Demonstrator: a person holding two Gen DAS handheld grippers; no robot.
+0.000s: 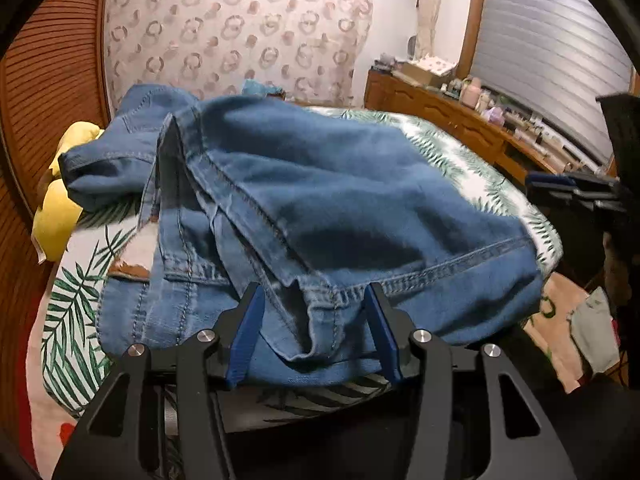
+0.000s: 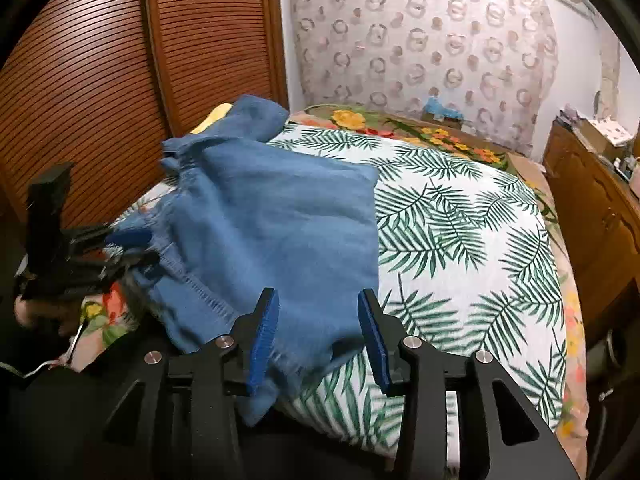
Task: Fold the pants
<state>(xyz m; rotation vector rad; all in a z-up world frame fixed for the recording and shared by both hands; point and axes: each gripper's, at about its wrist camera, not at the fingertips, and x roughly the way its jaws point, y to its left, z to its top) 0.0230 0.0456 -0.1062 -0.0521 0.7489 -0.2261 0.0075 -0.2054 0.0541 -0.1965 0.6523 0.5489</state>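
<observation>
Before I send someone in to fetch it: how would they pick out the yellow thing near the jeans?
Start at the bed with the palm-leaf sheet, then go to its side against the brown slatted wardrobe door. Wedged there, partly under the far end of the blue jeans, is a soft yellow item. It is the only plain yellow thing beside the denim.

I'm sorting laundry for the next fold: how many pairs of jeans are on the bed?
1: the blue jeans lie bunched on the leaf-print bedspread, hem nearest the grippers. Another garment could be hidden beneath.
</observation>
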